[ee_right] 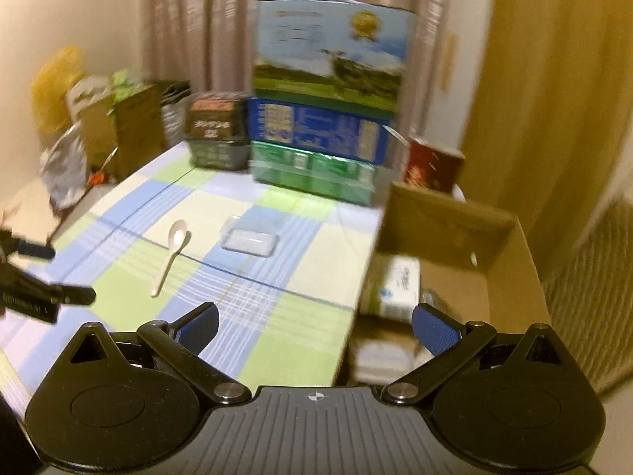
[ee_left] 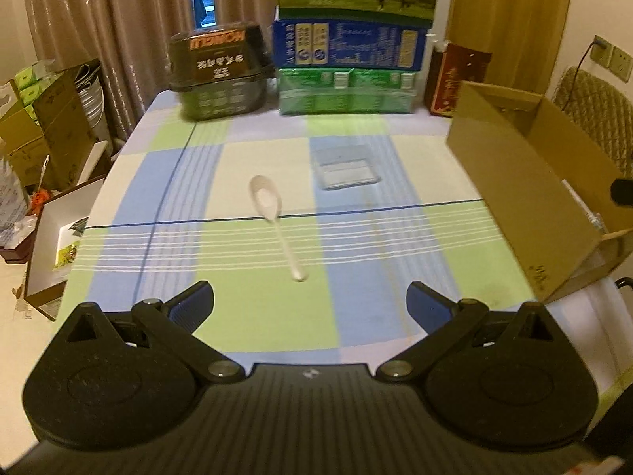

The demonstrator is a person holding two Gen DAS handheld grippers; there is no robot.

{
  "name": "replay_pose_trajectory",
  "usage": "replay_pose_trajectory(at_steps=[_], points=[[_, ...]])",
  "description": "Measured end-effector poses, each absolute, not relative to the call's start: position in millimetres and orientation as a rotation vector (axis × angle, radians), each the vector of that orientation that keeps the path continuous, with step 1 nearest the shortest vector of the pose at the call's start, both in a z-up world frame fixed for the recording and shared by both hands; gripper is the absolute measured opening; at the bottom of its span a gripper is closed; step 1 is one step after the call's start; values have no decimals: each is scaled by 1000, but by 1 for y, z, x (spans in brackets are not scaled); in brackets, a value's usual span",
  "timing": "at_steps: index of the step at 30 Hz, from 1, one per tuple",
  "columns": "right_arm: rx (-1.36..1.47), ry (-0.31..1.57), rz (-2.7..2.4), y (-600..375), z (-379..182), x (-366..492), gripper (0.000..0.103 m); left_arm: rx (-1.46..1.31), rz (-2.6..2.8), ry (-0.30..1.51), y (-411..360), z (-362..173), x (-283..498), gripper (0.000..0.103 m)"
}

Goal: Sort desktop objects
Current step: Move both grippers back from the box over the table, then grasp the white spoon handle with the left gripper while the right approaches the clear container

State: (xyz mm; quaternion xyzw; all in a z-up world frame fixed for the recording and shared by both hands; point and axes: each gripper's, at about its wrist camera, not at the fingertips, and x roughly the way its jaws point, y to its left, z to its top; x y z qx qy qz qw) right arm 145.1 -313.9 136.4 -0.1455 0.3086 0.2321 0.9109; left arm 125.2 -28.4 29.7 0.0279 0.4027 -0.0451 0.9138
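On the checked tablecloth (ee_left: pixel 257 316), a white spoon (ee_left: pixel 275 219) lies bowl-up, its handle running toward the near edge and its bowl pointing away; just beside it, farther right, rests a clear lidded box (ee_left: pixel 345 167), flat on the cloth and apart from the spoon. Left gripper (ee_left: pixel 310 301): held above the near part of the table, jaws spread wide with nothing between them, blue pads (ee_left: pixel 194 303) facing inward; the spoon's handle tip lies just ahead of the gap. Right gripper (ee_right: pixel 314 326): likewise spread and empty, positioned over the near left wall of an open carton (ee_right: pixel 510 261) that stands at the right edge of the table; one finger lies over the cloth, the other over the carton's interior. Inside the carton, a white packet (ee_right: pixel 399 289) with printed text and further pale items are visible, blurred. In the right wrist view the left gripper's dark fingers (ee_right: pixel 59 295) appear at the left margin, near the spoon. Along the far edge of the table stand a dark basket (ee_left: pixel 221 75) with an inverted label, a stack of green, blue and landscape-printed boxes (ee_left: pixel 348 51), and a red box (ee_left: pixel 455 79). Curtains (ee_left: pixel 110 19) hang behind.
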Motion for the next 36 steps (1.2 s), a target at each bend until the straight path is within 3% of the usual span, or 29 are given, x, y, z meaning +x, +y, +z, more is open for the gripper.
replay_pose_trajectory(at_steps=[10, 19, 26, 36], points=[[-660, 515, 693, -252, 126, 186, 101, 197, -150, 865, -12, 12, 171, 102], [-910, 548, 871, -204, 85, 241, 100, 295, -230, 879, -17, -18, 223, 95], [-997, 630, 980, -176, 50, 285, 88, 254, -242, 920, -14, -47, 264, 86], [-1095, 666, 1031, -140, 9, 327, 84, 234, -287, 949, -1, -76, 292, 65]])
